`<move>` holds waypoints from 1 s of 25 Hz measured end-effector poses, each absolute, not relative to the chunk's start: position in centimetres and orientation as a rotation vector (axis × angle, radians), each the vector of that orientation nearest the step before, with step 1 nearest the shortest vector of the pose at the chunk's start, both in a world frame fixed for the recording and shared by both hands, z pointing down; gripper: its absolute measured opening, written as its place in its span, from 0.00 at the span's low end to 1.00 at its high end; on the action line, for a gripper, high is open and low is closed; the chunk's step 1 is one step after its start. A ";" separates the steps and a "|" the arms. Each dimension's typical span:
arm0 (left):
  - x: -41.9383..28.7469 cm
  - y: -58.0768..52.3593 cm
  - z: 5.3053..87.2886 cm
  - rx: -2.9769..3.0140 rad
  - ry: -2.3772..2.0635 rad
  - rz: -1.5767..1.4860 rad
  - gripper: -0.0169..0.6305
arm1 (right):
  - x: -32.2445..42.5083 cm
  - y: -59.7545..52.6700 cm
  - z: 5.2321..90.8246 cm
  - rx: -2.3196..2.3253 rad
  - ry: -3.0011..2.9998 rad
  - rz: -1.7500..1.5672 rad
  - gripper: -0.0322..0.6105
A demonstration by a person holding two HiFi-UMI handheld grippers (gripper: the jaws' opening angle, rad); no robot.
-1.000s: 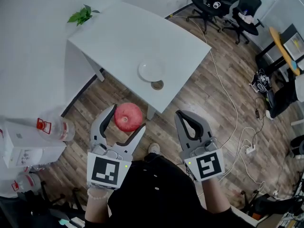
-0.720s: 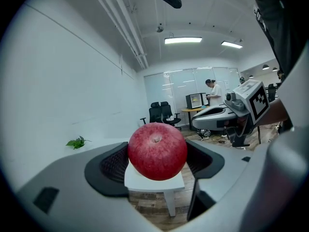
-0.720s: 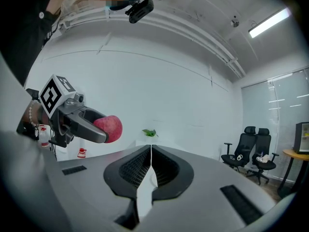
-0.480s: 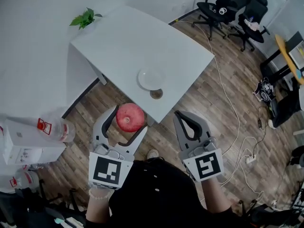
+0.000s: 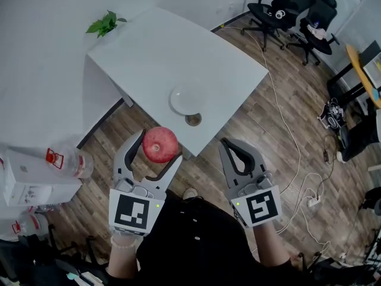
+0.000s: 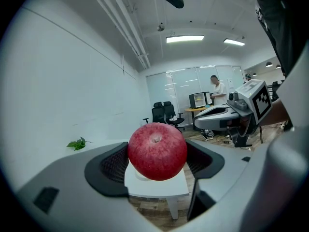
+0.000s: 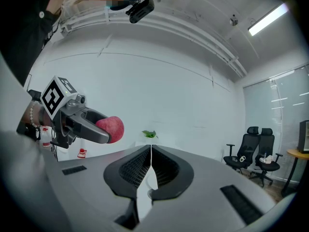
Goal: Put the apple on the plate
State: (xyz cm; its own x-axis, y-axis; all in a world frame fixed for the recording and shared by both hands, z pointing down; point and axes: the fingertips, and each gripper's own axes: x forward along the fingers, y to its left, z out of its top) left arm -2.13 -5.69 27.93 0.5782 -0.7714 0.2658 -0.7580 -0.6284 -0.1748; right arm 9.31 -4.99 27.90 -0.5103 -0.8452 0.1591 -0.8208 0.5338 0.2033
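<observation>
Left gripper (image 5: 156, 150) pinching the red apple (image 5: 159, 143) between both jaws, stem end facing its camera; apple held in the air over the wood floor (image 5: 250, 124), just off the near edge of the white table (image 5: 155, 46); white plate (image 5: 186, 100) on the table near that edge, apart from the apple; right gripper (image 5: 231, 146) alongside, jaws pressed together, empty.

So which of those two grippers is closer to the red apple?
Left. The left gripper has the apple clamped between its jaws. The right gripper is off to the apple's right, jaws shut on nothing, clear of it.
</observation>
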 end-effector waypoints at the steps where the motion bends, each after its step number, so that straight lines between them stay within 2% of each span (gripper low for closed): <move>1: -2.0 -5.7 28.0 -2.751 1.334 -0.497 0.60 | 9.4 -5.0 27.9 1.404 -2.536 -0.148 0.12; 25: 0.4 -7.7 29.0 -2.765 1.202 -0.533 0.60 | 12.7 -5.2 28.2 1.538 -2.474 -0.113 0.11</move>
